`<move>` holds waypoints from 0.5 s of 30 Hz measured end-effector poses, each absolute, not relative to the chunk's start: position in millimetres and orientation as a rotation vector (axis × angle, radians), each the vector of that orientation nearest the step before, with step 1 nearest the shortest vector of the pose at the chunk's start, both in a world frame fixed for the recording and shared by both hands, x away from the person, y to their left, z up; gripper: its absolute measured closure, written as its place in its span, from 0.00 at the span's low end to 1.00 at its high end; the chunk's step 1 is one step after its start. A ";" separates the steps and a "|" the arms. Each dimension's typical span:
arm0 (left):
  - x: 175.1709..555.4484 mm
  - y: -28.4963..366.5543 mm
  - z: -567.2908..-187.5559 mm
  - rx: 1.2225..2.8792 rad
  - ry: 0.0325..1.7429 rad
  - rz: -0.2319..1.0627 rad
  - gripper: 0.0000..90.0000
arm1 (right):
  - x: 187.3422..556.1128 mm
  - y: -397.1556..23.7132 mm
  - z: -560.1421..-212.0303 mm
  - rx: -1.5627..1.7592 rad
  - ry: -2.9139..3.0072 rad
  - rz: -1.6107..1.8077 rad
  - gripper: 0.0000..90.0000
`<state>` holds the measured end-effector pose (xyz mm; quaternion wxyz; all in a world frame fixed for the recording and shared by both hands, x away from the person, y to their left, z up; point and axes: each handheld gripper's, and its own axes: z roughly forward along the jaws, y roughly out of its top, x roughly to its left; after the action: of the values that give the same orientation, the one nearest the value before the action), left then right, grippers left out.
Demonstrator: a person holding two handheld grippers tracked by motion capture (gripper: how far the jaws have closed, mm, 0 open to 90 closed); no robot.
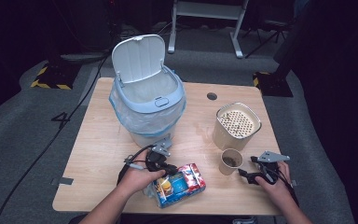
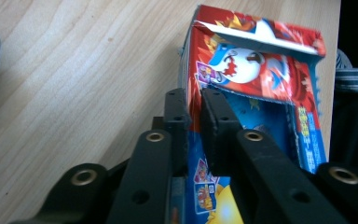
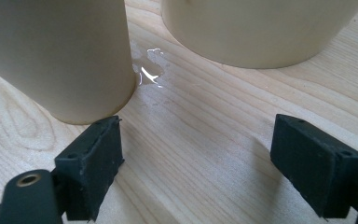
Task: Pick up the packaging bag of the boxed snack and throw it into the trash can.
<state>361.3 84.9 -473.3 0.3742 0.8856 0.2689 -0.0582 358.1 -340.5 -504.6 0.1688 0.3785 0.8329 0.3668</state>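
A colourful red and blue carton box (image 1: 181, 184) lies on its side near the table's front edge, its torn-open end (image 2: 261, 70) facing away from me. My left gripper (image 1: 169, 170) is shut on the box's left wall (image 2: 195, 105), one pad inside and one outside. A small paper cup (image 1: 230, 161) with dark dregs stands to the right. My right gripper (image 1: 247, 166) rests beside that cup, open (image 3: 205, 158), with bare wood between its pads and the cup (image 3: 56, 56) just beyond its left pad.
A beige container (image 1: 236, 125) with a perforated top stands behind the cup (image 3: 261, 28). A light blue lidded bin (image 1: 147, 100) with a plastic liner, lid up, stands at the back left of the wooden table (image 1: 98, 154). A small wet patch (image 3: 149, 70) lies between cup and container.
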 end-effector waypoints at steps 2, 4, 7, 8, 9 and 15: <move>360.4 84.6 -472.5 2.273 0.679 -0.134 0.98 | 358.1 -340.5 -504.6 1.076 2.368 1.043 0.18; 360.1 85.1 -471.5 2.278 0.678 -0.116 0.98 | 358.1 -340.5 -504.6 1.076 2.368 1.043 0.18; 358.7 88.2 -467.9 2.255 0.672 -0.095 0.99 | 358.1 -340.5 -504.6 1.076 2.368 1.043 0.18; 358.5 90.1 -465.8 2.244 0.668 -0.089 0.99 | 358.1 -340.5 -504.6 1.076 2.368 1.043 0.18; 357.3 92.9 -461.5 2.205 0.669 -0.075 0.99 | 358.1 -340.5 -504.6 1.076 2.368 1.043 0.18; 355.1 100.1 -445.7 2.114 0.649 0.004 0.99 | 358.1 -340.5 -504.6 1.076 2.368 1.043 0.18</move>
<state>355.1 100.1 -445.7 0.4485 0.8544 0.2624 0.0016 358.1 -340.5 -504.6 0.1688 0.3786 0.8328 0.3668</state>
